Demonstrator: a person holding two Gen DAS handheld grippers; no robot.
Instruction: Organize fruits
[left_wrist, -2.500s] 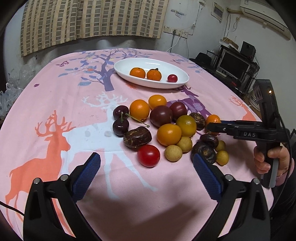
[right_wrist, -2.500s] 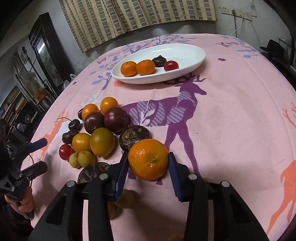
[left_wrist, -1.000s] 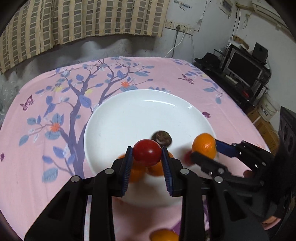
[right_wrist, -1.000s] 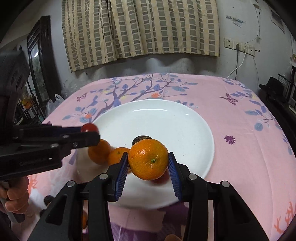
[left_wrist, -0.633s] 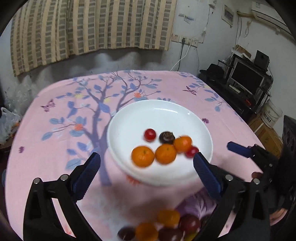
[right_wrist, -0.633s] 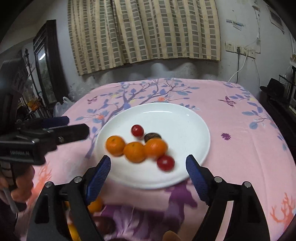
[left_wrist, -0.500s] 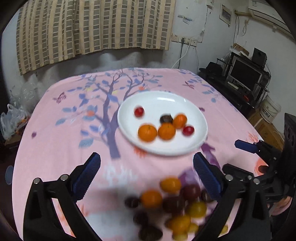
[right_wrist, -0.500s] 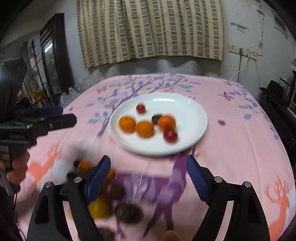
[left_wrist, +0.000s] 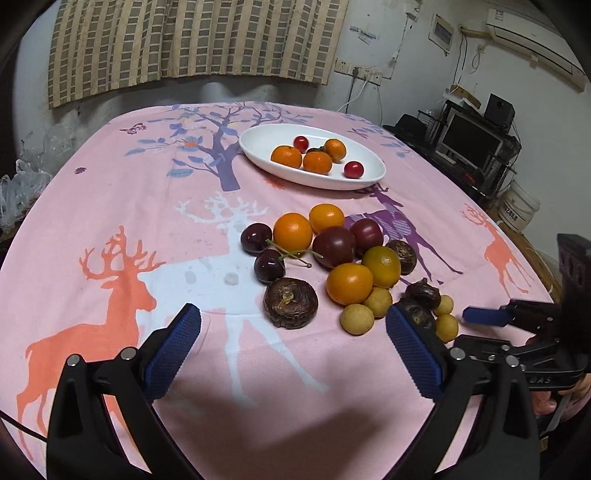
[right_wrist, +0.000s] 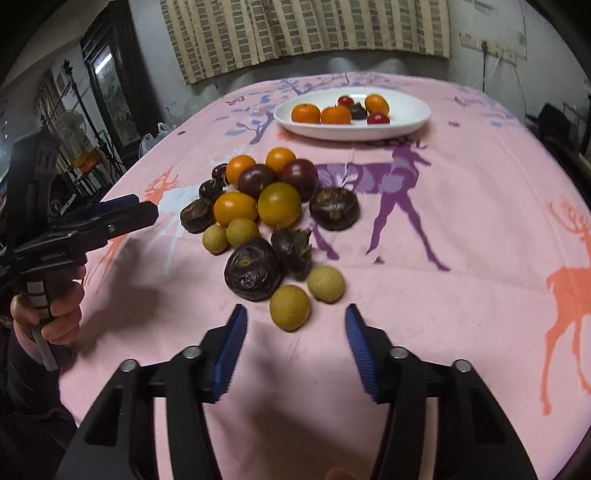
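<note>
A white oval plate (left_wrist: 362, 177) (right_wrist: 413, 122) at the far side holds three oranges, two red cherry tomatoes and a dark fruit. A pile of loose fruit (left_wrist: 347, 258) (right_wrist: 273, 206) lies mid-table: oranges, dark plums, cherries, brown water chestnuts, small tan longans. My left gripper (left_wrist: 291, 347) is open and empty, low over the cloth just short of a water chestnut (left_wrist: 290, 302). My right gripper (right_wrist: 295, 343) is open and empty, just short of a longan (right_wrist: 290, 307). The right gripper also shows in the left wrist view (left_wrist: 484, 325), the left one in the right wrist view (right_wrist: 125, 214).
The table has a pink cloth with deer and tree prints (left_wrist: 110, 280). A monitor and shelf (left_wrist: 476, 144) stand to the right, a dark cabinet (right_wrist: 110, 88) to the left, a curtained wall behind.
Both grippers let go of their fruit on the plate, the left a cherry tomato, the right an orange. Both opened and drew back to the near side of the pile.
</note>
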